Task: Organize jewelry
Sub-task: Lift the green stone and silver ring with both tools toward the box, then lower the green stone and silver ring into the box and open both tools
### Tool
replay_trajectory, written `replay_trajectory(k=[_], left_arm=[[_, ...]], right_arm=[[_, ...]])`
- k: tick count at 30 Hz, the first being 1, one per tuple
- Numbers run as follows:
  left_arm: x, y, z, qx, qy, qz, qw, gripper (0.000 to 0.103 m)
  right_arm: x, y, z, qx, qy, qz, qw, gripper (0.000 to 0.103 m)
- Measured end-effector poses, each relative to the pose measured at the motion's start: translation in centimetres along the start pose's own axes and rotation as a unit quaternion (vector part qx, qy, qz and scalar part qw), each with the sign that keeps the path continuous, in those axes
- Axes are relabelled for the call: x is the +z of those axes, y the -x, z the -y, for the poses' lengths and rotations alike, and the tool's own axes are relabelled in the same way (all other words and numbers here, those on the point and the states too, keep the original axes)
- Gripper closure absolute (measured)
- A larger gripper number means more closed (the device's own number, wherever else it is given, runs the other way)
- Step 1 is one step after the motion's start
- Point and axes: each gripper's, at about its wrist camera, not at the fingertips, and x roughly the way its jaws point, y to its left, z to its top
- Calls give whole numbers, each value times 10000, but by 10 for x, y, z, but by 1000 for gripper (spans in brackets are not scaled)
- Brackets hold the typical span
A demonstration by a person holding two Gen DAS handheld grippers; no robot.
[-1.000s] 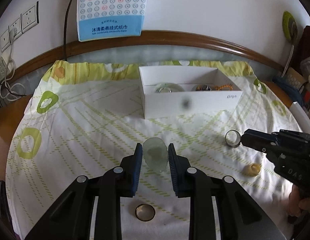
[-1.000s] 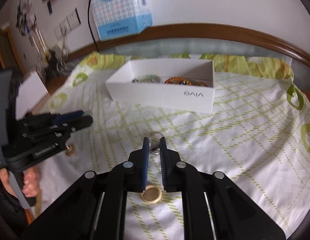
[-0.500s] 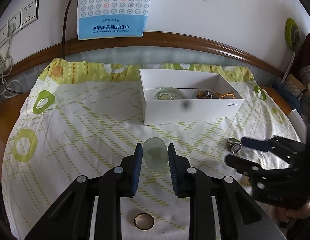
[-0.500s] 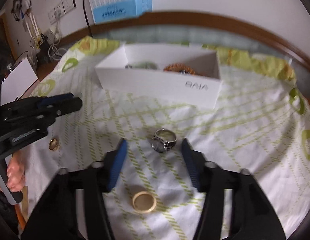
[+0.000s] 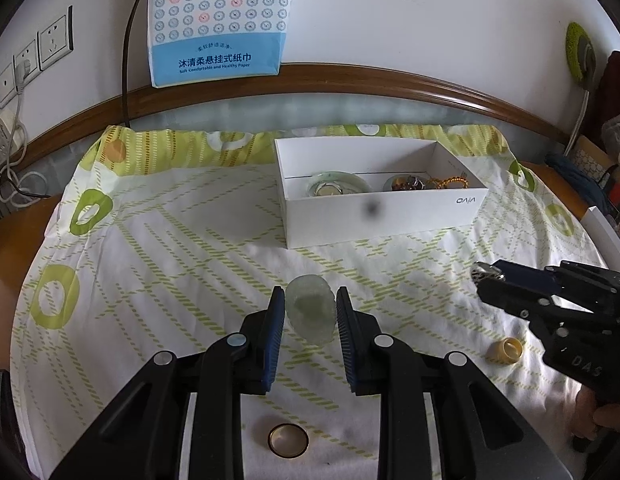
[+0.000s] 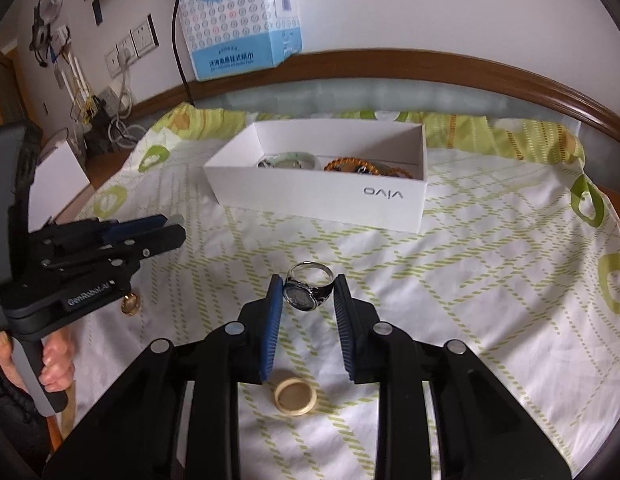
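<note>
Right tool (image 6: 308,294): blue pads closed on the silver signet ring with a dark oval face (image 6: 308,289), one pad at each side of the band; ring held off the cloth.
Left tool (image 5: 310,312): pads clamped on the pale green translucent jade-like piece (image 5: 311,313), which stands upright between them.
Ring, handling: judged light, rigid metal, smooth and curved, so liable to pivot or slip; hold across the band, not on the face.
Green piece, handling: judged stiff, glossy and brittle; likely to chip if dropped; gentle pressure on its flat sides.
White open cardboard box (image 6: 321,206): ahead of both tools, well apart; already holds a green bangle and amber beads.
Cream plastic ring (image 6: 295,396): on the cloth beneath the right tool, near its base.
Gold band ring (image 5: 288,440): on the cloth beneath the left tool.
Green-patterned white cloth (image 6: 489,300): soft cover over the surface under both tools; whether a bed or a desk lies below cannot be told.
</note>
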Motion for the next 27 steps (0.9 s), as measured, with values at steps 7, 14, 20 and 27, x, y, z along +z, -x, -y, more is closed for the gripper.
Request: replay_trajectory(k=[7, 14, 20, 27], left_arm=[[35, 14, 3, -100, -14, 221, 9997, 77], [82, -3, 6, -259, 200, 401, 9987, 77], [104, -43, 6, -246, 342, 192, 9989, 77], [103, -73, 4, -219, 322, -28, 9992, 77]], right_arm=[[26, 20, 12, 188, -280, 323, 9989, 78], [78, 13, 27, 161, -419, 540, 9975, 78], [101, -19, 41, 148, -585, 411, 9973, 78], [99, -54, 51, 78, -709, 157, 9973, 78]])
